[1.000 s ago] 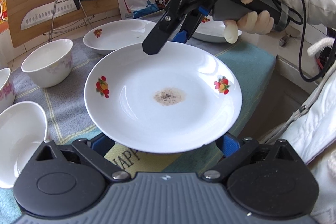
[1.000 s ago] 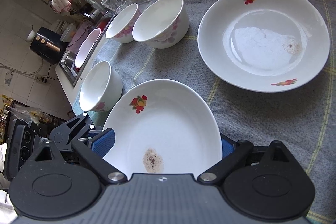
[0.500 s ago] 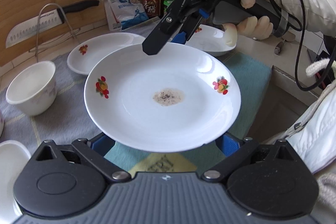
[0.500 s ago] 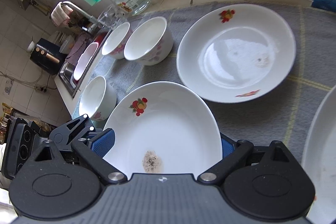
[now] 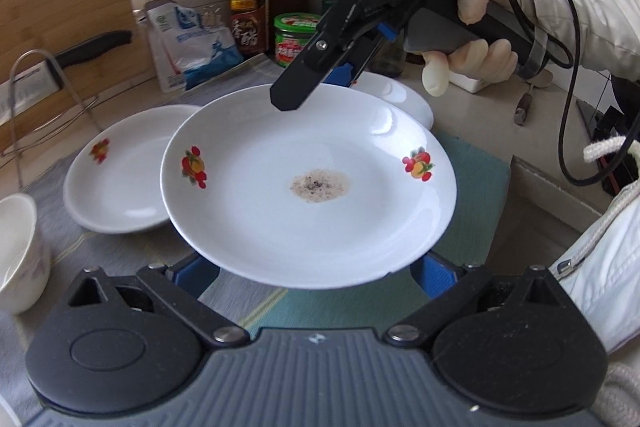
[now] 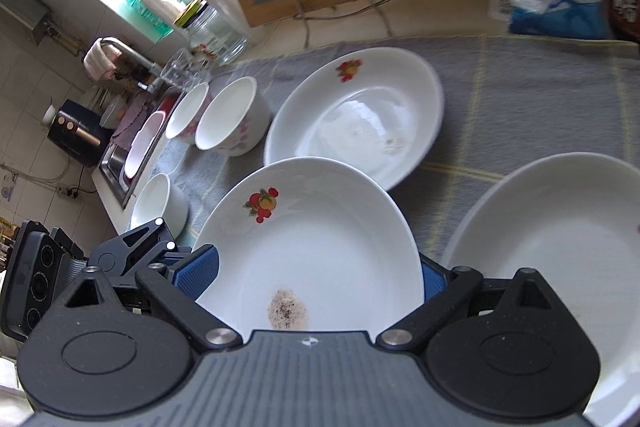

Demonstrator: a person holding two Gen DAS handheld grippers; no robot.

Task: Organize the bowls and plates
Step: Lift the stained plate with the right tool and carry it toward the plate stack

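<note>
We hold a white plate (image 5: 308,187) with fruit motifs and a brown speckled stain at its centre lifted above the grey cloth (image 6: 520,99) on the desk, carried between both tools. Our left hand-held gripper (image 5: 316,267) spreads wide, blue pads against the near rim, while our right hand-held gripper (image 5: 312,83) likewise spans the far rim. Below lie two more plates (image 6: 356,123), with three bowls (image 6: 230,119) farther left.

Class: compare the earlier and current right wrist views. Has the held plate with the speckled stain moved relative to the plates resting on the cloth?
Yes. The held plate has travelled past the resting plate toward another plate now entering at the right.
</note>
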